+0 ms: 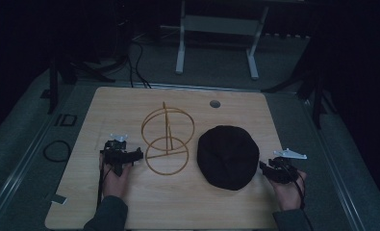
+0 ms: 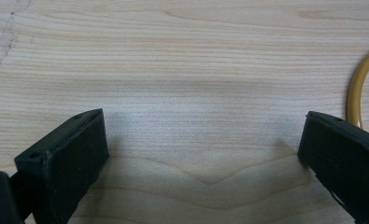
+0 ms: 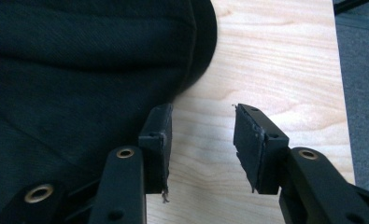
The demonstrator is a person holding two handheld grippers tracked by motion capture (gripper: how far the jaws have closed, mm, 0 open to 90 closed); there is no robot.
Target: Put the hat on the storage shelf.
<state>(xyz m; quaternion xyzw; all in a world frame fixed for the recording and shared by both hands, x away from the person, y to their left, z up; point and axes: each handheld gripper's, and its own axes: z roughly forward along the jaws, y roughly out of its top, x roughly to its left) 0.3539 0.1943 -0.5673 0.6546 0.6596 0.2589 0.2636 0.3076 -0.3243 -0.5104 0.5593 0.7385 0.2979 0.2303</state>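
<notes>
Two grippers rest over a wooden worktop (image 1: pixel 130 202), one at each side, each held in a hand that enters from the near edge.

Left side: the left gripper (image 1: pixel 126 155) sits near the left edge of the worktop, pointing right toward the stand. In the left gripper view its jaws stand wide apart, with bare wood between them and nothing held. The yellow base ring of the stand (image 2: pixel 357 91) curves in just beyond the jaw on that view's right; it is close to the jaw, but contact cannot be determined.

Centre: the stand (image 1: pixel 167 140) is a yellow wire frame. A flat ring lies on the worktop, a post rises from it, and an upright ring sits on top. It stands apart from the hat.

Right of centre: the hat (image 1: pixel 227 156) is dark cloth, lying flat on the worktop just right of the stand. A small round hole (image 1: pixel 215 103) shows in the worktop beyond it.

Right side: the right gripper (image 1: pixel 269 169) is at the hat's right edge. In the right gripper view its jaws are partly open, roughly half way. One jaw lies against the hat's (image 3: pixel 79 70) edge, the other is over bare wood. Nothing is clamped between the pads.
</notes>
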